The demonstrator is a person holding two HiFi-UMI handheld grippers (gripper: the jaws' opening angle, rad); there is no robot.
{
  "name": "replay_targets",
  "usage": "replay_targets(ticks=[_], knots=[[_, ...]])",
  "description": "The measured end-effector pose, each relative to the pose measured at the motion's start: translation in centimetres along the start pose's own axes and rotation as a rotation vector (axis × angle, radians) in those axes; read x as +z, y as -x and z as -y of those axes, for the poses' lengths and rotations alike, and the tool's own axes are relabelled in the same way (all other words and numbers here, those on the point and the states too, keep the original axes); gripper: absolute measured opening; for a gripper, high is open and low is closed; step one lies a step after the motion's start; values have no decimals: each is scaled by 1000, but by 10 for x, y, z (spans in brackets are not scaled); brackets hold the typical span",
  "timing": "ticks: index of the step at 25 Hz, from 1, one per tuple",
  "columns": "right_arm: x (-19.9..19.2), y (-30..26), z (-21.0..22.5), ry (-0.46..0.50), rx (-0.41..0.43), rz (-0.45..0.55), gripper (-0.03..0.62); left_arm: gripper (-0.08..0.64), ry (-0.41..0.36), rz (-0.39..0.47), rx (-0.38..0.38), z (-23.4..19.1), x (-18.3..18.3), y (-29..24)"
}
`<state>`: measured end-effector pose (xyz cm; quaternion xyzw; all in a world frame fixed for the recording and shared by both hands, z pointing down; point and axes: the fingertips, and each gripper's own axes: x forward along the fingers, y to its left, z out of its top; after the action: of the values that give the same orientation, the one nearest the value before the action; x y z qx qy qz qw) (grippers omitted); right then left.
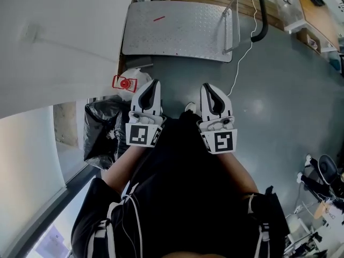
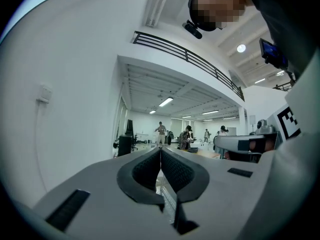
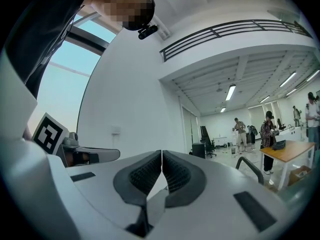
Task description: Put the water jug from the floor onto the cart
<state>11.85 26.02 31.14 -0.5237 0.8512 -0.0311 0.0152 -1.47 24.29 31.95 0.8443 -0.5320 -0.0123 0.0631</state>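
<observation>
Left gripper and right gripper are level, both pairs of fingers pressed together with nothing between them. The water jug lies on the floor by the wall, just ahead of the left gripper, between the black bag and the near edge of the cart. Judged step is the approach: open both pairs of fingers before lowering, take the jug from two sides, lift evenly, and set it mid-deck.
</observation>
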Motion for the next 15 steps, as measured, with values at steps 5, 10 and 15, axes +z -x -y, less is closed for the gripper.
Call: replay_targets(ticks=[5,10,15], knots=[[10,5,1,50,61,53,20,18,28,-8,85,3,-7,6],[8,8,6,67,89,52,18,18,15,-12,109,9,-8,7],[5,5,11,51,73,54,20,18,34,-33,123,1,-13,0]])
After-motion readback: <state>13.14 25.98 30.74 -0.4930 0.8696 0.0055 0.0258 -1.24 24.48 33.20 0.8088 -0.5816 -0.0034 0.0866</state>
